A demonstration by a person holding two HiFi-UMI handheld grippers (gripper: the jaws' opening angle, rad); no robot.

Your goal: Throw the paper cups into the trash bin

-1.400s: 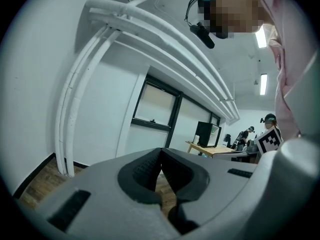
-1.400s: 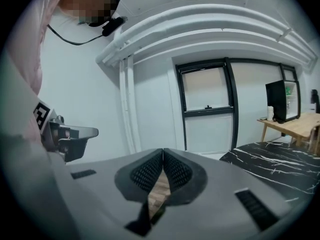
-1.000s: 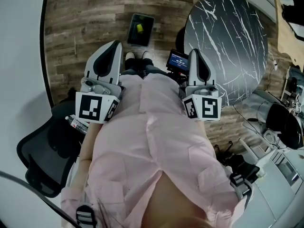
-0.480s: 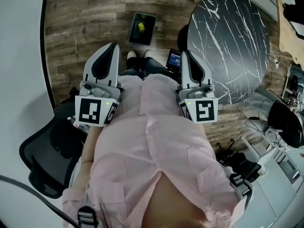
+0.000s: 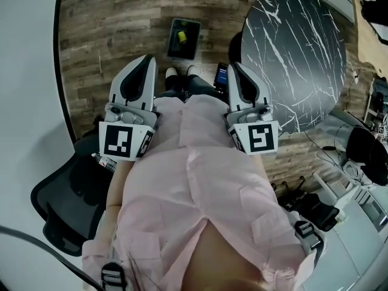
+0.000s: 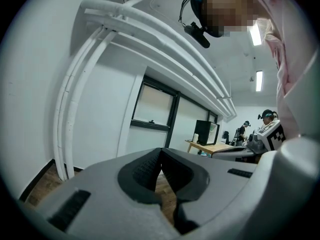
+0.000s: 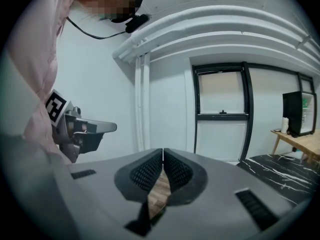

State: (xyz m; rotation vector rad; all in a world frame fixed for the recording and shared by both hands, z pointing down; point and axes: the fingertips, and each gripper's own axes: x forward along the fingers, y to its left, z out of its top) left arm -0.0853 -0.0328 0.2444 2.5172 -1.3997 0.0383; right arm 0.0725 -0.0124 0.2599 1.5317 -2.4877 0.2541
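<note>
A small black trash bin (image 5: 183, 38) stands on the wood floor ahead of my feet, with a yellow object (image 5: 180, 37) lying inside it. No paper cup shows on the black marble table (image 5: 297, 53). My left gripper (image 5: 145, 59) and right gripper (image 5: 235, 65) are held close against my pink shirt, both pointing forward over the floor. In the left gripper view the left gripper (image 6: 161, 151) has its jaws meeting at the tips, with nothing between them. The right gripper (image 7: 163, 151) is likewise shut and empty in its own view.
A black office chair (image 5: 66, 205) sits at my lower left beside a white wall (image 5: 27, 71). A small lit screen (image 5: 220, 76) lies on the floor by the table's base. Cables and equipment (image 5: 357, 156) crowd the right side. A wooden desk (image 6: 215, 146) and people stand far off.
The right gripper has moved a little left and forward. The left gripper has drifted slightly right. Both stay shut and empty.
</note>
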